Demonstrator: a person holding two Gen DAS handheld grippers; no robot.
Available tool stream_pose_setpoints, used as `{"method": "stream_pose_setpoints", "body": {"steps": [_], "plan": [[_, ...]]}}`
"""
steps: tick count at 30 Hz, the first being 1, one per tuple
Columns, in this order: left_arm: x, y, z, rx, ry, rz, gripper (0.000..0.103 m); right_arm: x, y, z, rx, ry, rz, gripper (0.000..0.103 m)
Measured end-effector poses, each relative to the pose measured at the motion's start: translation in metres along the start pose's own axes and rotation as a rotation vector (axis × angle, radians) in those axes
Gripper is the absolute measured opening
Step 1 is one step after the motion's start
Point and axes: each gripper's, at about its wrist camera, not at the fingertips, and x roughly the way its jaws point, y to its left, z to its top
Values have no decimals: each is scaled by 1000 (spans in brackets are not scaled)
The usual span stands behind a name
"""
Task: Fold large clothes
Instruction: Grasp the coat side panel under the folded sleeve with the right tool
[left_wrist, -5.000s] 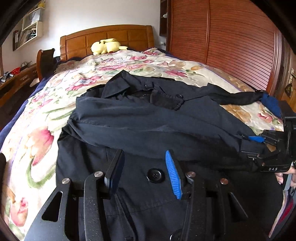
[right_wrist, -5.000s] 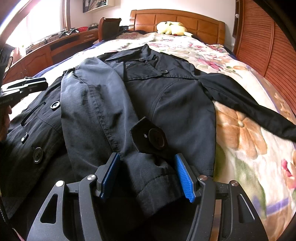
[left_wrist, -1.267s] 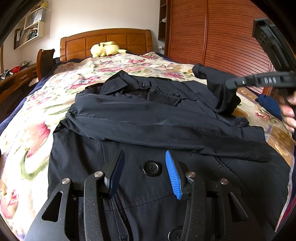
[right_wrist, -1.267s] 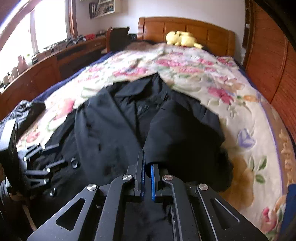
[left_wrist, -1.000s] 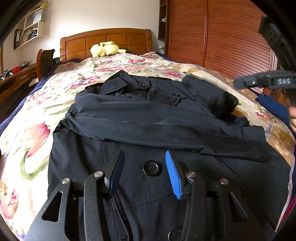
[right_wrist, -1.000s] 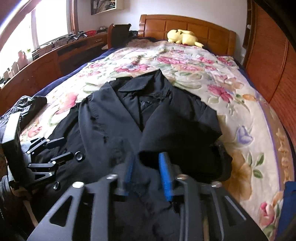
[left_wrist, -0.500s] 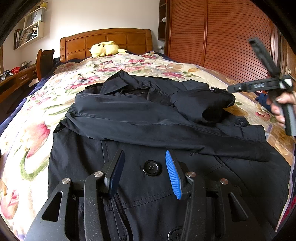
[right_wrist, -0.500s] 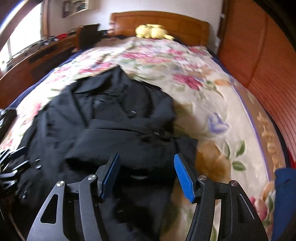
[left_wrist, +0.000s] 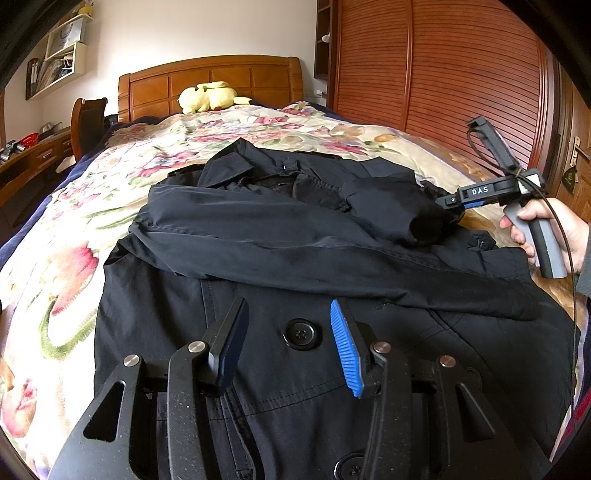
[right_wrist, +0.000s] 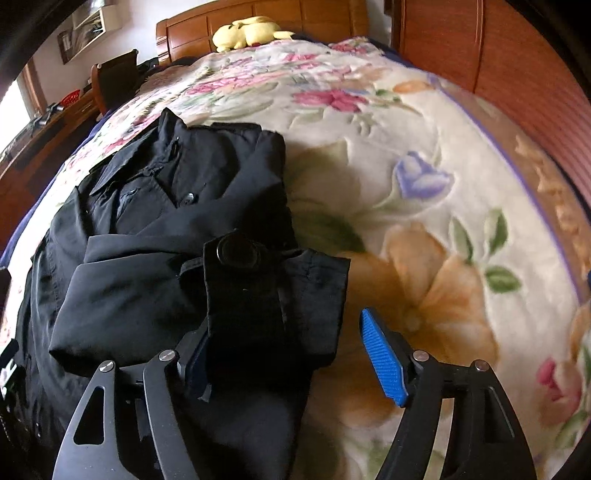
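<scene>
Currently the black coat (left_wrist: 295, 258) is lying on the floral bedspread (right_wrist: 406, 166); right gripper (right_wrist: 291, 350), jaws just widening, is straddling the folded sleeve cuff (right_wrist: 258, 295) ungripped; left gripper (left_wrist: 288, 336) is hovering half-open, empty.

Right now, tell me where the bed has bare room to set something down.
Free: the floral bedspread between the black coat and the wardrobe side, and between its collar and the yellow plush toy. Crowded: the coat's near half, under both grippers.
</scene>
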Motion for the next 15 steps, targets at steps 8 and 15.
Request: {"method": "stream_pose_setpoints", "body": {"steps": [8, 15], "plan": [[0, 0, 0, 0, -1, 0, 47, 19, -9, 4, 52, 45, 66, 75], [-2, 2, 1, -6, 1, -11, 47, -4, -4, 0, -53, 35, 63, 17]]}}
